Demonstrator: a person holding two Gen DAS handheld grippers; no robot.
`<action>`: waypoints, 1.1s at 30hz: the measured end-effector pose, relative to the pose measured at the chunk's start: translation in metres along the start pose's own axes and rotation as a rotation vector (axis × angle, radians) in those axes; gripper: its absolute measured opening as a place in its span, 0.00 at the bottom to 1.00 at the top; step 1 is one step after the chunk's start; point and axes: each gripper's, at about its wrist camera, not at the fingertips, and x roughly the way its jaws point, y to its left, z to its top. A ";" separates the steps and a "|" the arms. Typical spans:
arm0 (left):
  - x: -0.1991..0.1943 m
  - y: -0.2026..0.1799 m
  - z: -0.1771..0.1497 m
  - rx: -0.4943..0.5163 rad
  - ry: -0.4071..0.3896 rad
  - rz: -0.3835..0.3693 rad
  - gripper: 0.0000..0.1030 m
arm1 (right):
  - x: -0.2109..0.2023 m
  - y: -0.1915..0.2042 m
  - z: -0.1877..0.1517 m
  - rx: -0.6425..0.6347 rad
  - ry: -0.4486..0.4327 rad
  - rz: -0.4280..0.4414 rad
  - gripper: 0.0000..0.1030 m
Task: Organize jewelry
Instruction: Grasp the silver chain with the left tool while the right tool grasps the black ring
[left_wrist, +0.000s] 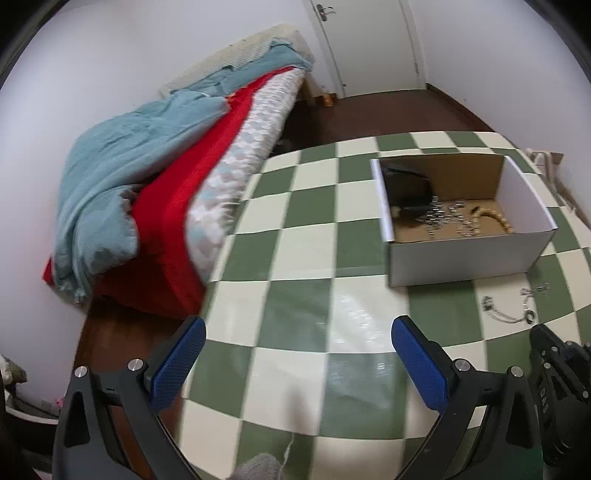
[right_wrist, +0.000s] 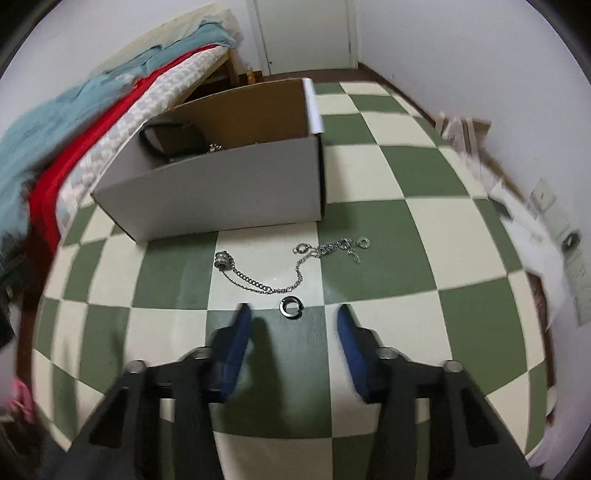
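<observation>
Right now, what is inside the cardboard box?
The box holds a black pouch, tangled silver chains and a beaded bracelet. Its near wall hides the floor strip closest to the left gripper.

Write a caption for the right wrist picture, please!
Open right hand-held gripper nears a dark ring and silver chain beside the box.

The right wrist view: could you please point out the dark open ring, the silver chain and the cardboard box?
dark open ring (right_wrist: 291, 307), right wrist view, on its band.
silver chain (right_wrist: 258, 286), right wrist view, on its lower links.
cardboard box (right_wrist: 221, 195), right wrist view, on its near outer wall.
</observation>
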 end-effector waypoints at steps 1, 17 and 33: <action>0.001 -0.004 0.001 -0.004 0.010 -0.024 1.00 | 0.000 -0.001 -0.001 -0.004 -0.004 -0.012 0.04; 0.047 -0.114 0.011 0.073 0.166 -0.319 0.53 | -0.034 -0.099 -0.014 0.234 -0.019 -0.008 0.00; 0.032 -0.051 -0.015 0.030 0.122 -0.320 0.08 | -0.035 -0.096 -0.005 0.277 -0.022 0.110 0.00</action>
